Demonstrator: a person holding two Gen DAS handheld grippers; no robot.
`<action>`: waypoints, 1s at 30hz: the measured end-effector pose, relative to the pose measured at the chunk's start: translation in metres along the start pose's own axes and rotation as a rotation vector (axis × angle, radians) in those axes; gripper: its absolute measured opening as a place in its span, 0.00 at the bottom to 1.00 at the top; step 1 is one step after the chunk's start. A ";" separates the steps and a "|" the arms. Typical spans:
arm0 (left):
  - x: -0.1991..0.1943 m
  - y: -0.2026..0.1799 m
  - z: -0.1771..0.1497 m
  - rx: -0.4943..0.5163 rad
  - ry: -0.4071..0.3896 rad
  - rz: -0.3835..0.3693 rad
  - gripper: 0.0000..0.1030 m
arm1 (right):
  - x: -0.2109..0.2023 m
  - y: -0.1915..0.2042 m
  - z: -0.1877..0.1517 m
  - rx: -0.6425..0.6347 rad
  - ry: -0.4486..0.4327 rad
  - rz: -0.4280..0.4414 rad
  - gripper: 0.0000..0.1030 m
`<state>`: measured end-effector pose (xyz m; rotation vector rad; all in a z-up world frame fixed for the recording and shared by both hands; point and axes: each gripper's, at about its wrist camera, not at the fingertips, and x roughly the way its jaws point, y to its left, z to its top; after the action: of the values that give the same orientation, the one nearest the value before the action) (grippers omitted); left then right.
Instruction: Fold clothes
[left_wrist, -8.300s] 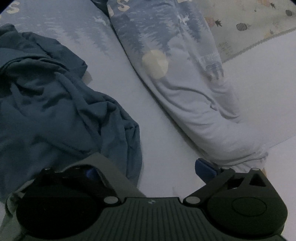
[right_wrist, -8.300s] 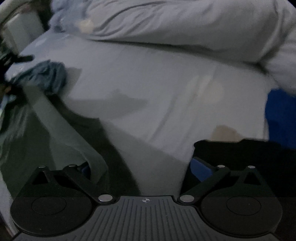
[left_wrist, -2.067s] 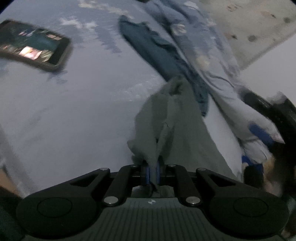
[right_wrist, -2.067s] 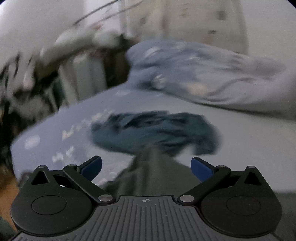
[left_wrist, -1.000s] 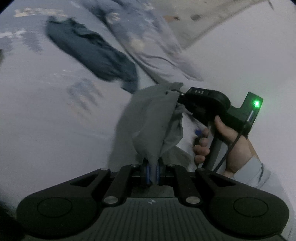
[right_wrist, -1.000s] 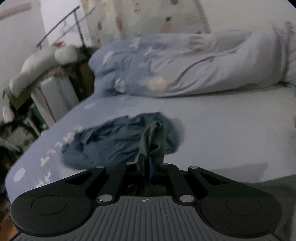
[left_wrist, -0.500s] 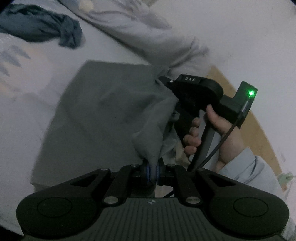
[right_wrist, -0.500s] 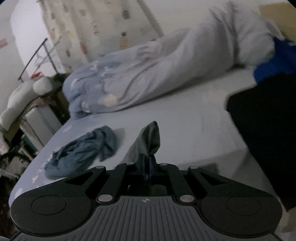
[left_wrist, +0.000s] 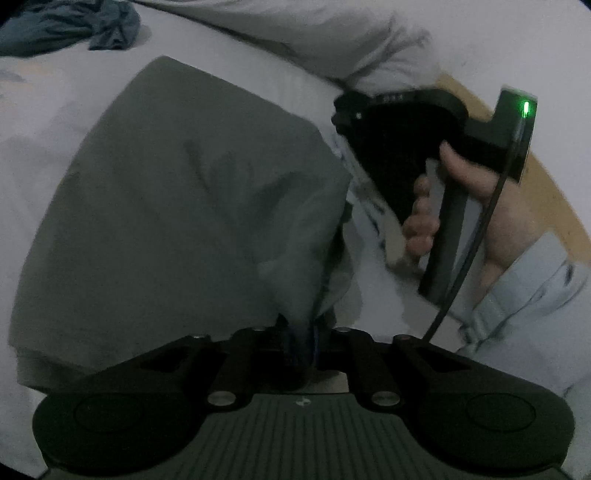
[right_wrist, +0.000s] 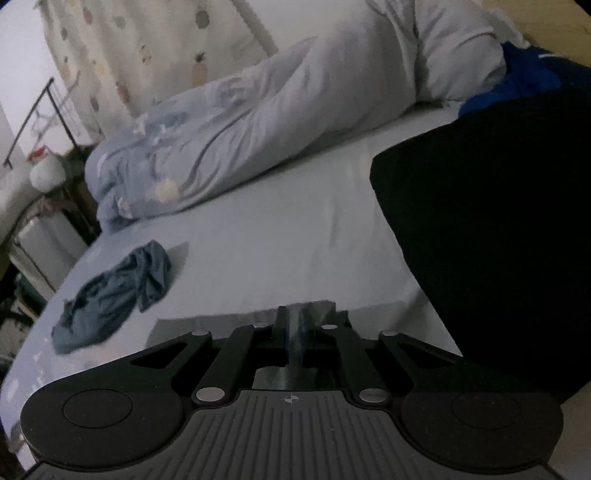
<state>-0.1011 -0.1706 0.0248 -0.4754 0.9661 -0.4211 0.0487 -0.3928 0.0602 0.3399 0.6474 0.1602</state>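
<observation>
One grey garment (left_wrist: 177, 206) lies spread on the bed (right_wrist: 277, 229) as a broad, mostly flat panel with straight far edges. Its near corner is bunched up into a peak.

That peak rises into the left claw (left_wrist: 301, 336). Its jaws have just been opening and now stand parted, with the cloth loose between them. The right claw (right_wrist: 293, 332) has its jaws nearly pressed together on a thin strip of the same grey fabric, low over the sheet. In the left wrist view a hand (left_wrist: 480, 206) in a pale sleeve (left_wrist: 524, 288) holds that claw's handle just beside the garment's right edge.

My reading is that a fold of this piece has been laid down and is being let go. The raised corner needs flattening, and further folds may follow.

Beyond it, a blue-grey garment (right_wrist: 118, 288) sits crumpled and well apart, so it is plainly not yet folded. A large black cloth (right_wrist: 498, 240) lies at the right; I cannot tell whether it is folded. A rumpled duvet (right_wrist: 295, 110) runs along the far side. The task looks under way but well short of finished.
</observation>
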 end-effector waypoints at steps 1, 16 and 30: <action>0.002 -0.002 0.000 0.013 0.021 -0.011 0.35 | -0.001 0.002 -0.001 -0.011 0.000 -0.005 0.10; -0.042 0.023 -0.014 0.008 0.044 -0.301 0.94 | -0.049 0.034 -0.021 -0.109 0.004 0.280 0.37; -0.133 0.161 0.009 -0.213 -0.253 -0.004 0.95 | -0.039 -0.016 -0.070 -0.141 0.314 0.173 0.12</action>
<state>-0.1399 0.0348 0.0285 -0.7060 0.7674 -0.2546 -0.0244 -0.3994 0.0236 0.2353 0.9119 0.4283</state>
